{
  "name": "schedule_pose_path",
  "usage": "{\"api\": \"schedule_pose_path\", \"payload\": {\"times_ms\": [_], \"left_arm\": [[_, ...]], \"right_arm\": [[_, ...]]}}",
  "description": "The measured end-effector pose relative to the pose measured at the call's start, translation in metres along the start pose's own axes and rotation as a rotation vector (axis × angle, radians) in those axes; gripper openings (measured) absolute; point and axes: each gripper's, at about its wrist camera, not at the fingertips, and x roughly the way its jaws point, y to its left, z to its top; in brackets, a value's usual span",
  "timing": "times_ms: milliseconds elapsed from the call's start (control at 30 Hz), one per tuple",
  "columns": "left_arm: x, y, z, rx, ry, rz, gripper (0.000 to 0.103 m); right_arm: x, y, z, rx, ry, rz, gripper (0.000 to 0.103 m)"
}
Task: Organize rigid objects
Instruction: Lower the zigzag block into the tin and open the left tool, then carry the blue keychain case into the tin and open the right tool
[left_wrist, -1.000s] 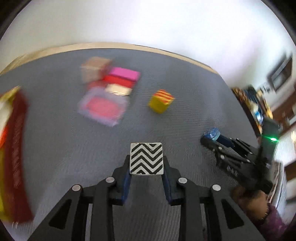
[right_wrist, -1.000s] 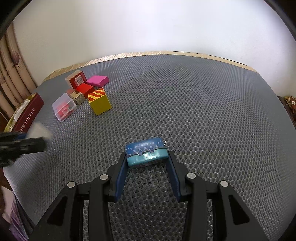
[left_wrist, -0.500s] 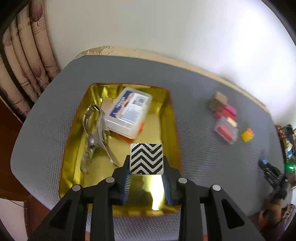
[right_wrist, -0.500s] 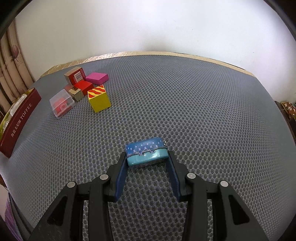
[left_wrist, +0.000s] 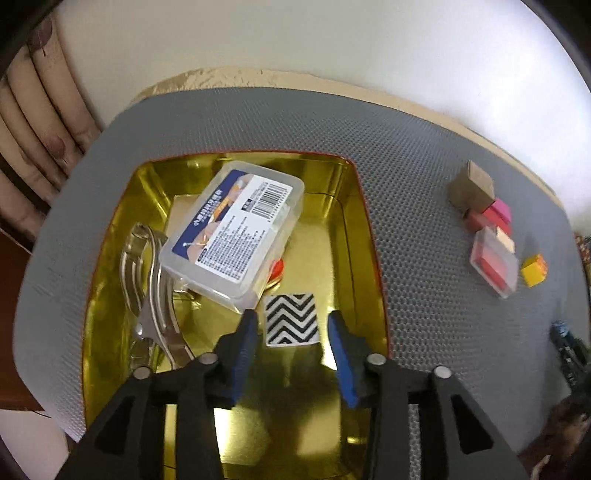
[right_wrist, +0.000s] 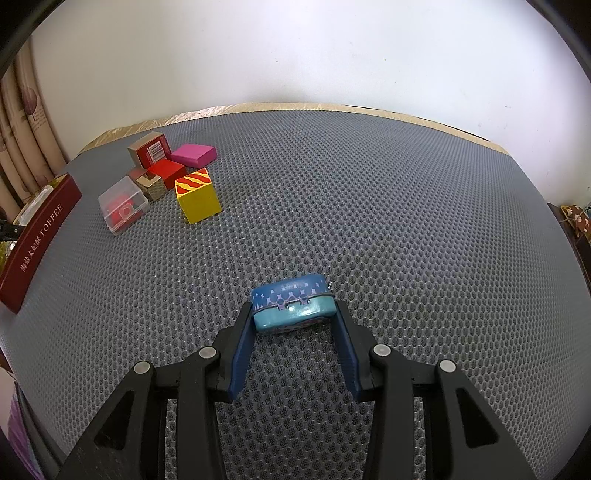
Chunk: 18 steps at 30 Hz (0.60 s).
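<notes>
The left gripper (left_wrist: 291, 325) has just been opening; the zigzag block (left_wrist: 291, 319) sits free between its pads in the gold tin (left_wrist: 364, 221), beside a barcoded clear box (left_wrist: 236, 232). The right gripper (right_wrist: 294, 314) clamps a blue tin (right_wrist: 293, 308). The red tin wall (right_wrist: 38, 236) reads "TOFFEE".

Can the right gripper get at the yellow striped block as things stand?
Probably not yet: the right gripper is shut on the blue tin. The mat toward the yellow striped block looks free otherwise.
</notes>
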Motion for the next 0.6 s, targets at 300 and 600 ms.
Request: {"api": "schedule_pose_path", "payload": {"times_ms": [300,600], "left_arm": [[-0.074,0.044,-0.072,-0.250,-0.186,-0.024,0.042],[-0.123,0.090,-0.164,-0.449,-0.270,0.014,0.044]], "right_arm": [[0.000,0.001,0.001,-0.011,0.006,-0.008,0.039],[-0.007,0.003,0.009,0.037,0.050,0.039,0.039]]}}
